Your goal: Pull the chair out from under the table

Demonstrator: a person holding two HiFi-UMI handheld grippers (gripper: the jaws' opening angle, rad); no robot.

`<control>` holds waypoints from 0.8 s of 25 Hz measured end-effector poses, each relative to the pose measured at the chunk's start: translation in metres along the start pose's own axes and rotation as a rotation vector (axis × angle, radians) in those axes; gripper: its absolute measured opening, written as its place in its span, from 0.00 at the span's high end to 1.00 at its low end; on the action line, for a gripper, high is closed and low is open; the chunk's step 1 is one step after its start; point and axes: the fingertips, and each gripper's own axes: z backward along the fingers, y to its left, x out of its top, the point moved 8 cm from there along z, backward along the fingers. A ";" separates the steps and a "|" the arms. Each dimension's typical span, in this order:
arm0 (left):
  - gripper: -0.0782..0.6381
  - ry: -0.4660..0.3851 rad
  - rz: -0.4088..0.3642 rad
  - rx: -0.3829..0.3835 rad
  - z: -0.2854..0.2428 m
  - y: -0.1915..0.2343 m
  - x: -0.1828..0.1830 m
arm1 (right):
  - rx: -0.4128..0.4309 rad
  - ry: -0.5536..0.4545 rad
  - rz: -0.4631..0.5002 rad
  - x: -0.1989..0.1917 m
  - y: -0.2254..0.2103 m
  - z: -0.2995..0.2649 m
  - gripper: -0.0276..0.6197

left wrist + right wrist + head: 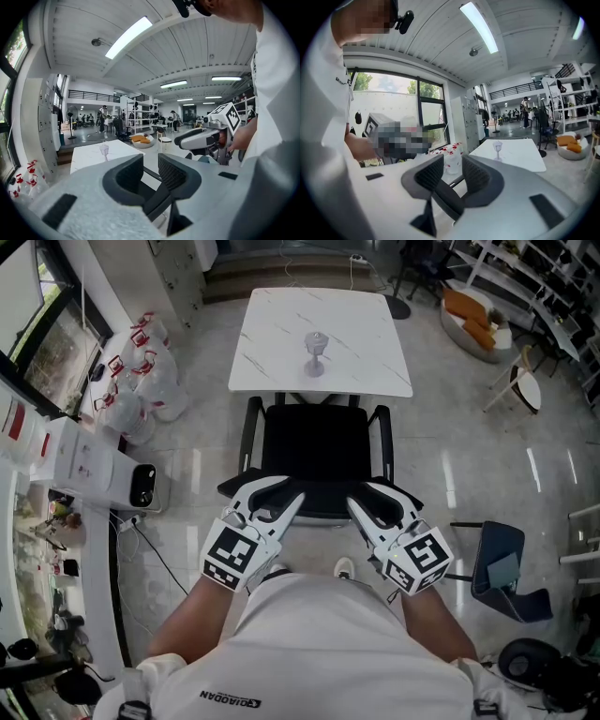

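A black office chair [314,442] with armrests stands pushed partly under the white marble-look table [281,334], on which a small glass [315,352] stands. Both grippers are at the top edge of the chair's back. My left gripper [281,504] is at its left part and my right gripper [361,509] at its right part. In the left gripper view the left gripper [151,171] stands open, with the black chair back [157,201] low in the gap and the pads off it. In the right gripper view the right gripper [453,173] is open too, the chair back [447,201] between its jaws.
Tied white bags [141,381] and a white appliance [103,474] with a cable line the left wall. A dark blue chair [502,563] stands at the right. A round seat with orange cushions [473,320] is at the far right. My feet are just behind the chair.
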 end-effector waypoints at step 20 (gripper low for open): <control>0.72 0.515 -0.406 -0.247 0.000 -0.013 -0.050 | 0.179 0.515 0.492 -0.036 0.012 0.000 0.73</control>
